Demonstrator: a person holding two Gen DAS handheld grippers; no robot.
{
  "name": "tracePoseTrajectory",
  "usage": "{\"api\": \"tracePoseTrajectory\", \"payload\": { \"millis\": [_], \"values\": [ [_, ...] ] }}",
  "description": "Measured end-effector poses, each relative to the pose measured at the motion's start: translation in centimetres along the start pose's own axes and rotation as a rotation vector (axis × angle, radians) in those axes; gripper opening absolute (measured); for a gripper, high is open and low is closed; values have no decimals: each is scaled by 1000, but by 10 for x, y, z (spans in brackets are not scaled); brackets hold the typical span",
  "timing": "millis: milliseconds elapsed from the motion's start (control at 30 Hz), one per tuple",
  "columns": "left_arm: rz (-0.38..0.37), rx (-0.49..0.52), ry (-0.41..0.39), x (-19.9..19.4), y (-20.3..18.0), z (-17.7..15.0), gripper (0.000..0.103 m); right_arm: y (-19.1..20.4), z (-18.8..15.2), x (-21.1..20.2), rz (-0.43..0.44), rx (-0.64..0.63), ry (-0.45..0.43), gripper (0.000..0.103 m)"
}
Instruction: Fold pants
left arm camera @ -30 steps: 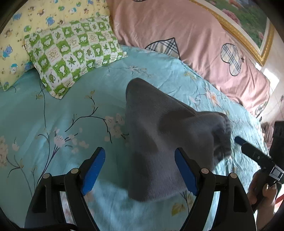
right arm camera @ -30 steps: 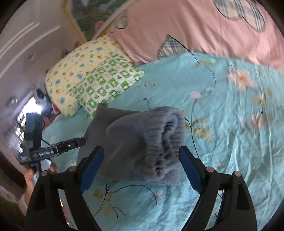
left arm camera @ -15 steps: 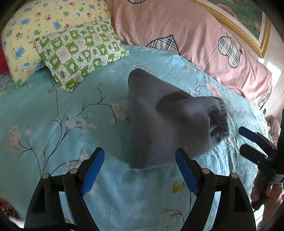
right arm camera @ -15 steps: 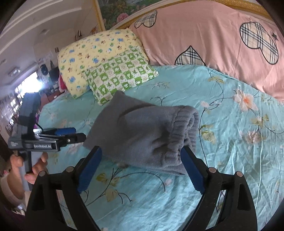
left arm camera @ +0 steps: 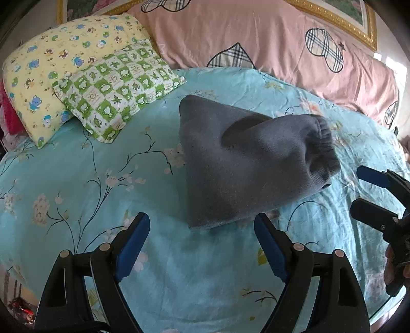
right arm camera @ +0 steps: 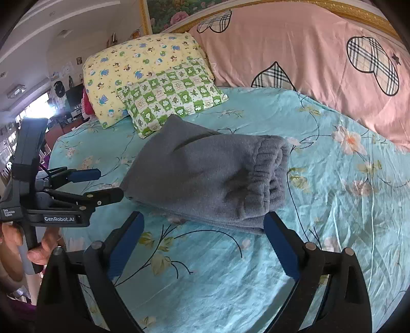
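Observation:
Grey fleece pants (left arm camera: 246,164) lie folded in a compact bundle on the turquoise floral bedsheet (left arm camera: 77,179), with the ribbed waistband on the right side. They also show in the right wrist view (right arm camera: 210,179). My left gripper (left arm camera: 202,230) is open and empty, just in front of the bundle's near edge, not touching it. My right gripper (right arm camera: 203,228) is open and empty, close to the bundle's near edge. The right gripper also shows at the right edge of the left wrist view (left arm camera: 369,192), and the left gripper shows at the left of the right wrist view (right arm camera: 102,184).
A green checked pillow (left arm camera: 118,87) and a yellow patterned pillow (left arm camera: 51,74) lie at the back left. A pink quilt with plaid hearts (left arm camera: 282,43) runs along the back. A gold picture frame (left arm camera: 346,23) hangs behind it.
Both grippers have drawn back from the folded pants, which now lie farther ahead. The pants have not moved on the sheet.

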State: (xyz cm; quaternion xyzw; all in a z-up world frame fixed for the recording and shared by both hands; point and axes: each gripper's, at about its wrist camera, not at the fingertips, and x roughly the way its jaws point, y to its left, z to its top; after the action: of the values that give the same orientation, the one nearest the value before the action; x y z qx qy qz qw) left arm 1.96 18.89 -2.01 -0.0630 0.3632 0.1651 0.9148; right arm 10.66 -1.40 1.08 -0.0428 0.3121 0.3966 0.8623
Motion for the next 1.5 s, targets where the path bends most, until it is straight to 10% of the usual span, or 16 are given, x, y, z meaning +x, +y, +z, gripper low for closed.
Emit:
{"api": "tracePoseTrajectory", "payload": {
  "millis": [1500],
  "values": [
    [-3, 56, -40, 17, -17, -13, 86, 3, -11, 17, 20, 41, -21, 96]
  ]
}}
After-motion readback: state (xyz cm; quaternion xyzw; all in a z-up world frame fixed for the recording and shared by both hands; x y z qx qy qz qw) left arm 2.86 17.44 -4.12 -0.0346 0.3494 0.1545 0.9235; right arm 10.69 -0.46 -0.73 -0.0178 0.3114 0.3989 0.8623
